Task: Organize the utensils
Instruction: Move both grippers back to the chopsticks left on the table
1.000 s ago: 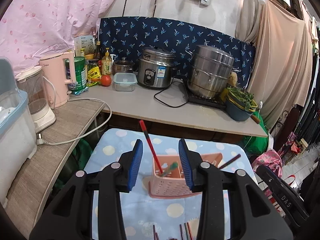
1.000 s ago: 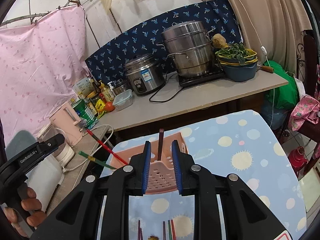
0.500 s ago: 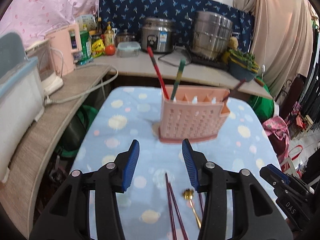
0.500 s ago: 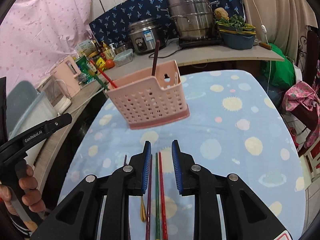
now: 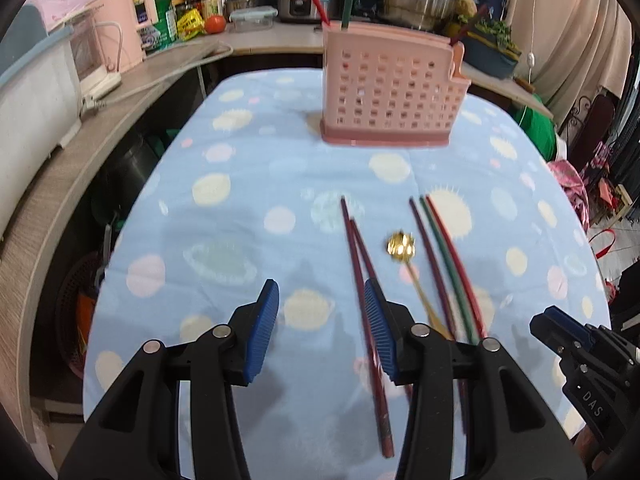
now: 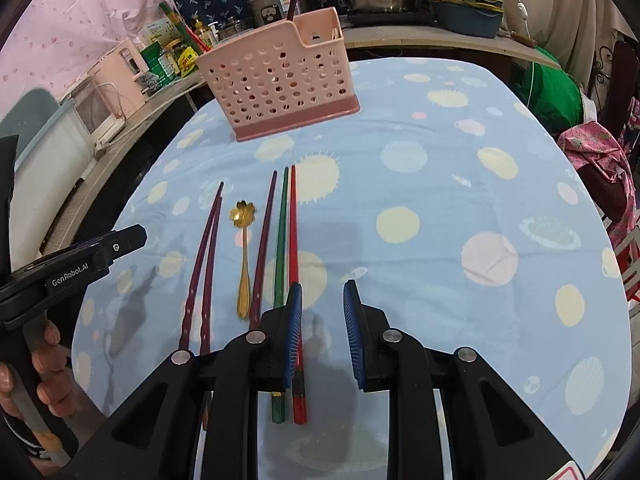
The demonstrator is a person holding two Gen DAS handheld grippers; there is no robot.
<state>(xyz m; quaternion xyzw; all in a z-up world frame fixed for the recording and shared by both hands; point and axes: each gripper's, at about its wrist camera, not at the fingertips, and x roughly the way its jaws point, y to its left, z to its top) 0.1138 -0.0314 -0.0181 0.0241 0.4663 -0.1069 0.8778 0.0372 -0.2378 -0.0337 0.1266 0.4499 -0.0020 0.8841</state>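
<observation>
Chopsticks lie loose on the desk, low centre of both views; none gripped yet.

Right gripper (image 6: 319, 328): jaws part open, a moderate gap, empty. Its left finger sits over the near end of the red chopstick (image 6: 293, 240); contact cannot be told. Green chopstick (image 6: 281, 236) lies touching or just beside the red one, a dark purple chopstick (image 6: 262, 248) just left of that.

Left gripper (image 5: 318, 332): jaws wide open, empty. Right finger overlaps a crossed pair of dark chopsticks (image 5: 362, 276) at lower centre of frame.

Outward: gold spoon (image 6: 243, 256) with flower-shaped bowl lies between the crossed pair and the three-stick group. Pink holder (image 6: 276, 80) stands at the far end of the desk (image 6: 440, 208), upper centre, already carrying a few sticks upright.

Judgement on step: picking the next stick for the holder. To do it well, shift the right gripper slightly left so one stick alone sits between the pads. Red and green lie close, so a careless close may take both or roll one off. Grip near the thick end, lift level, then tip upright over the holder.
</observation>
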